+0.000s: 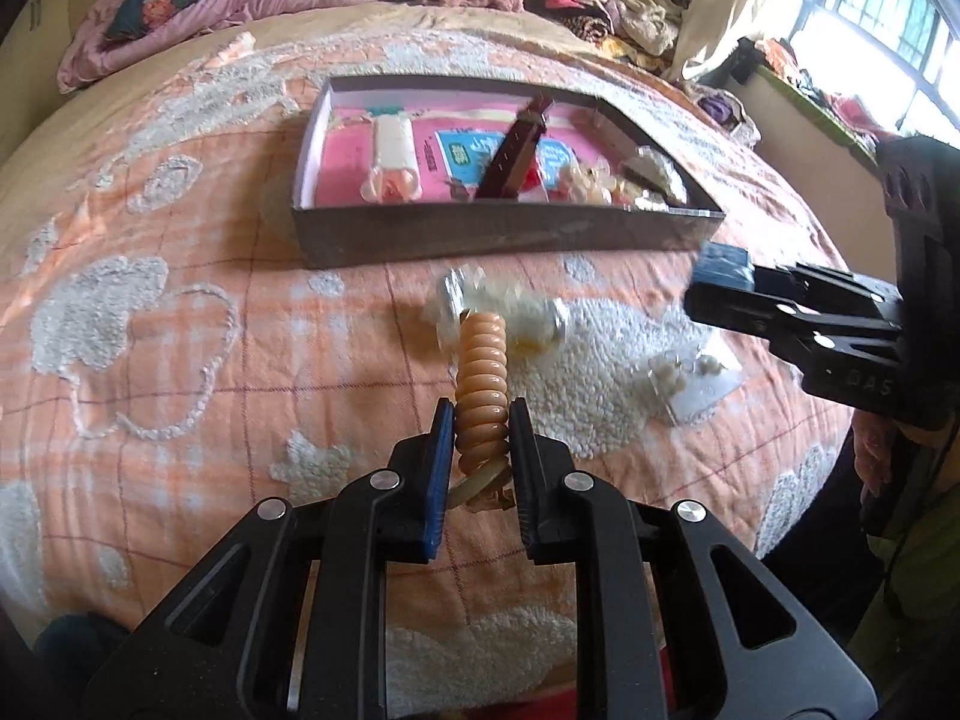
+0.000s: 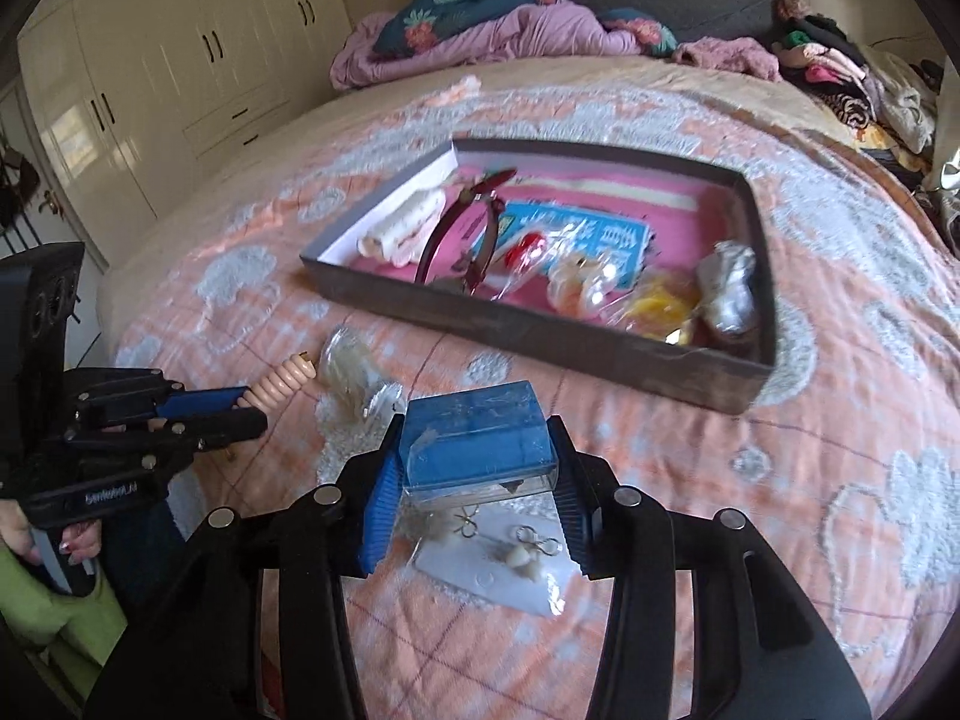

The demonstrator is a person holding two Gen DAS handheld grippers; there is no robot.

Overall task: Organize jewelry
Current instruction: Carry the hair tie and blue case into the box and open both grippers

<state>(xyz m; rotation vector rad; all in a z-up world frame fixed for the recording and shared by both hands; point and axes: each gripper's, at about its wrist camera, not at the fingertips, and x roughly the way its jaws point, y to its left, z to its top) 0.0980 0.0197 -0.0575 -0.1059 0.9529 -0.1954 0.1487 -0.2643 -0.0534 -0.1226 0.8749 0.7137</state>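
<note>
My left gripper (image 1: pixel 480 420) is shut on a tan coiled bracelet (image 1: pixel 482 384), held above the bedspread; it also shows in the right wrist view (image 2: pixel 282 383). My right gripper (image 2: pixel 477 438) is shut on a small clear box with a blue insert (image 2: pixel 477 441), seen from the side in the left wrist view (image 1: pixel 723 264). A dark shallow box (image 1: pixel 504 234) with a pink lining lies ahead on the bed and holds a dark red watch (image 2: pixel 462 228), a white band (image 1: pixel 393 150) and bagged jewelry (image 2: pixel 654 300).
A clear bag of pale jewelry (image 1: pixel 504 306) lies on the bedspread in front of the box. An earring card in plastic (image 2: pixel 510 564) lies under my right gripper. Crumpled bedding and clothes sit at the bed's far end (image 2: pixel 492 30). A window is at the right (image 1: pixel 888 18).
</note>
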